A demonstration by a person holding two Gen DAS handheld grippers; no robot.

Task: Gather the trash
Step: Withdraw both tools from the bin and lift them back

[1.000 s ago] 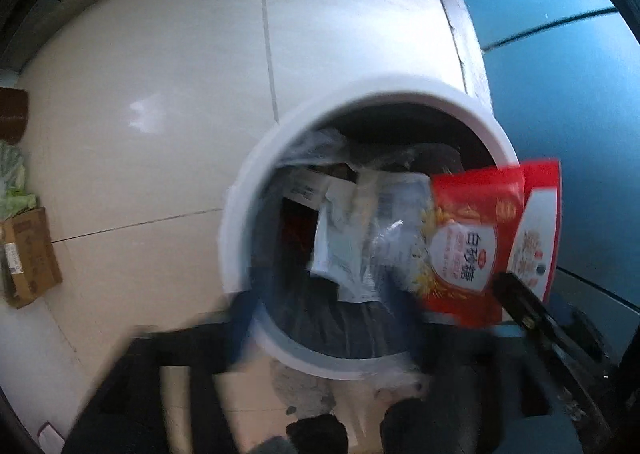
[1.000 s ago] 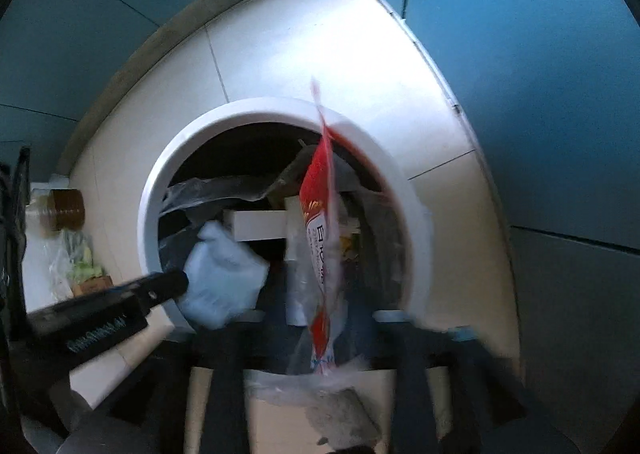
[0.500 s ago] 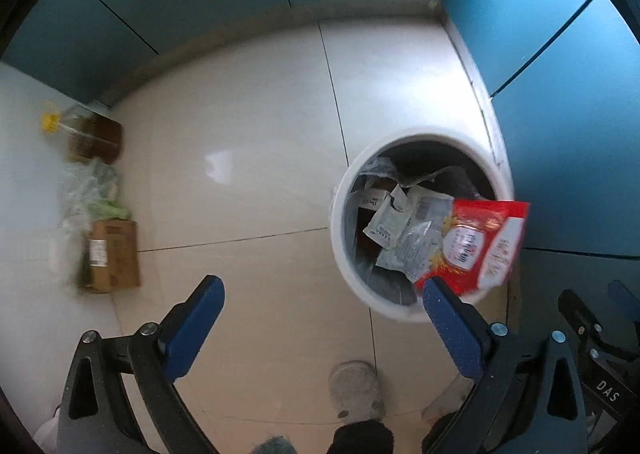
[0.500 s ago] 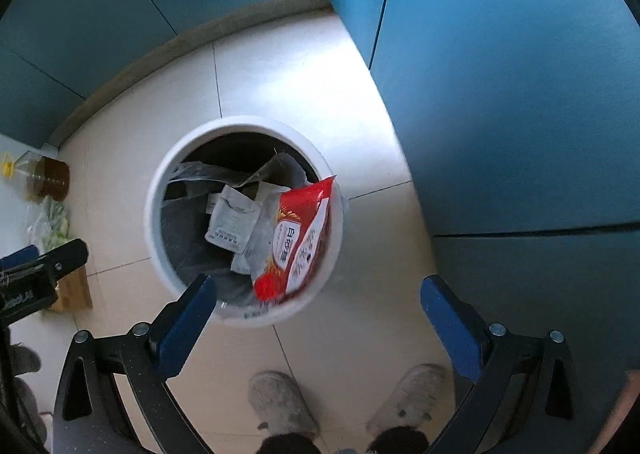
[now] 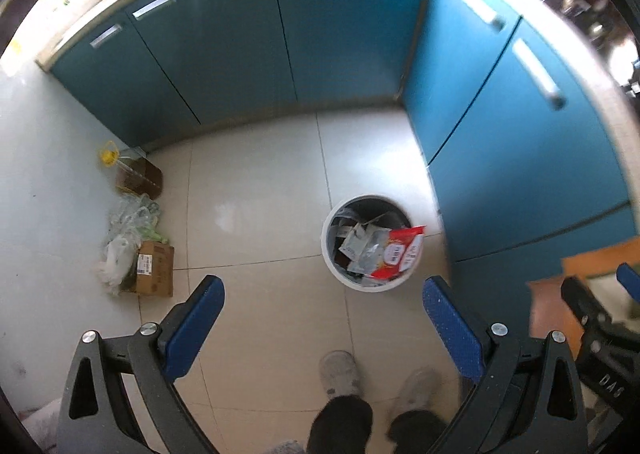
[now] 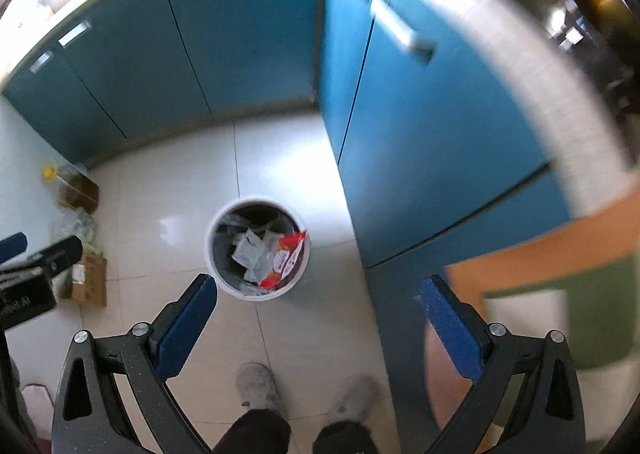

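A white round trash bin (image 5: 329, 250) stands on the tiled floor beside the blue cabinets; it also shows in the right wrist view (image 6: 212, 254). It holds crumpled clear and white wrappers (image 5: 360, 242) and a red snack bag (image 5: 400, 252) leaning on its right rim, which also shows in the right wrist view (image 6: 286, 258). My left gripper (image 5: 322, 294) is open and empty, high above the floor. My right gripper (image 6: 318, 292) is open and empty, also high above the bin.
Blue cabinets (image 5: 280, 34) line the back and right. By the left wall sit an oil bottle (image 5: 134, 174), a plastic bag of greens (image 5: 128, 226) and a cardboard box (image 5: 154, 268). The person's grey slippers (image 5: 340, 372) stand below. An orange surface (image 6: 560, 246) is at right.
Both grippers have risen far above the bin and opened. The red bag and the wrappers, held over the bin a second ago, now lie inside it.
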